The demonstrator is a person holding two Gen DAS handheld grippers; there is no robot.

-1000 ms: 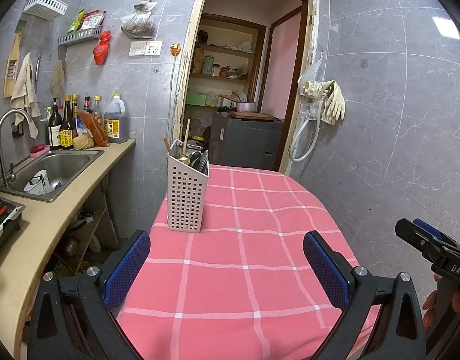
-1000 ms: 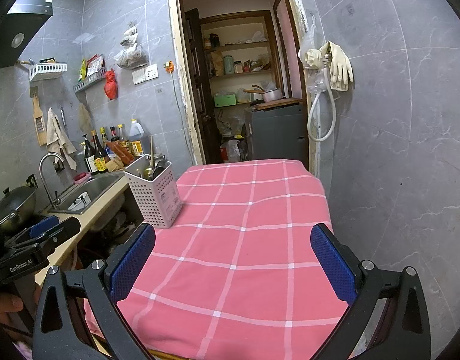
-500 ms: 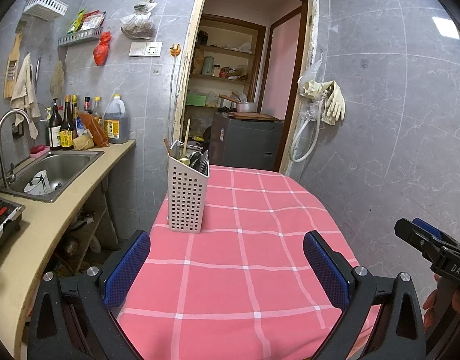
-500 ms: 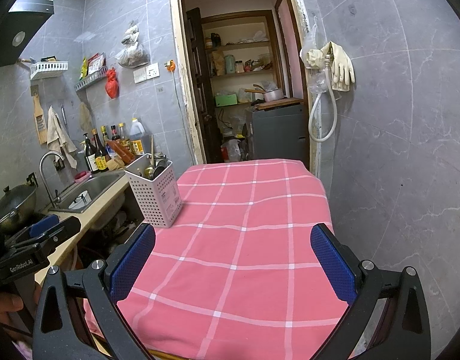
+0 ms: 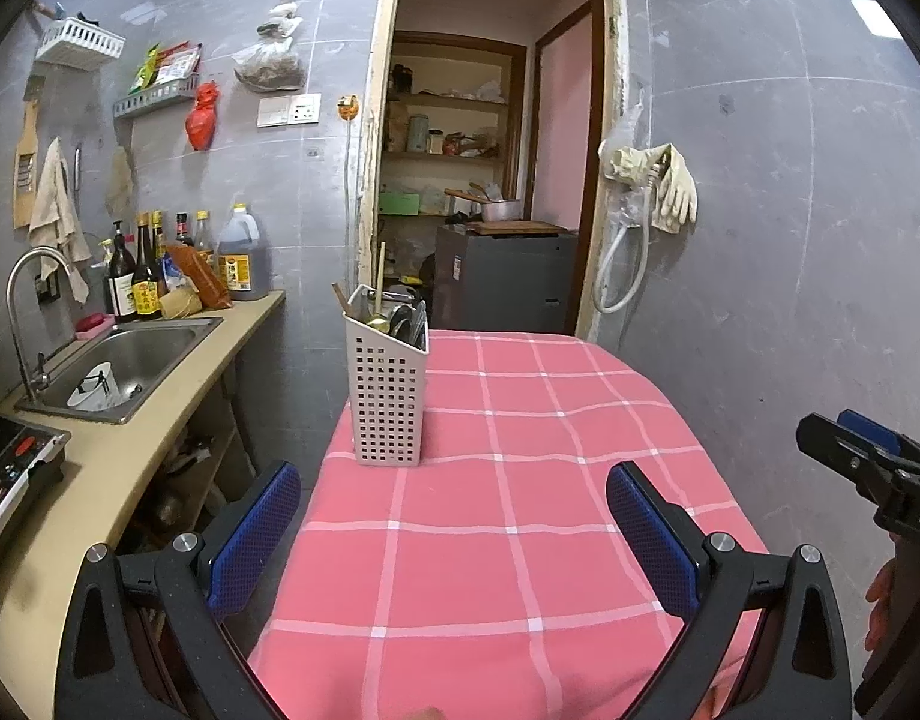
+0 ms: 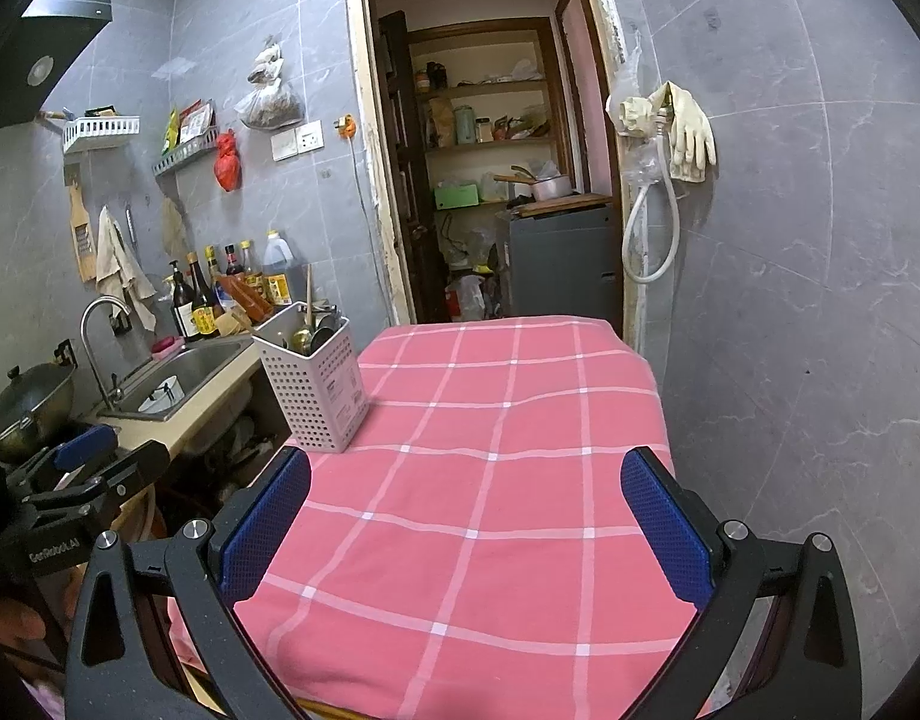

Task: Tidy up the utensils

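Note:
A white perforated utensil holder [image 5: 389, 387] stands upright at the left edge of the pink checked table [image 5: 520, 510]. Several utensils [image 5: 393, 312] stick out of its top, among them a wooden stick and metal spoons. The same holder [image 6: 315, 387] shows at the table's far left in the right wrist view, with the utensils [image 6: 312, 330] inside it. My left gripper [image 5: 453, 531] hangs open over the near part of the table, nothing between its blue pads. My right gripper [image 6: 466, 522] is open too, held over the table's near edge, well short of the holder.
A beige counter [image 5: 123, 468] with a steel sink [image 5: 129, 360], a tap and several bottles [image 5: 159, 276] runs along the left. Grey tiled walls close the right side. An open doorway [image 5: 484, 180] behind the table leads to shelves and a grey cabinet.

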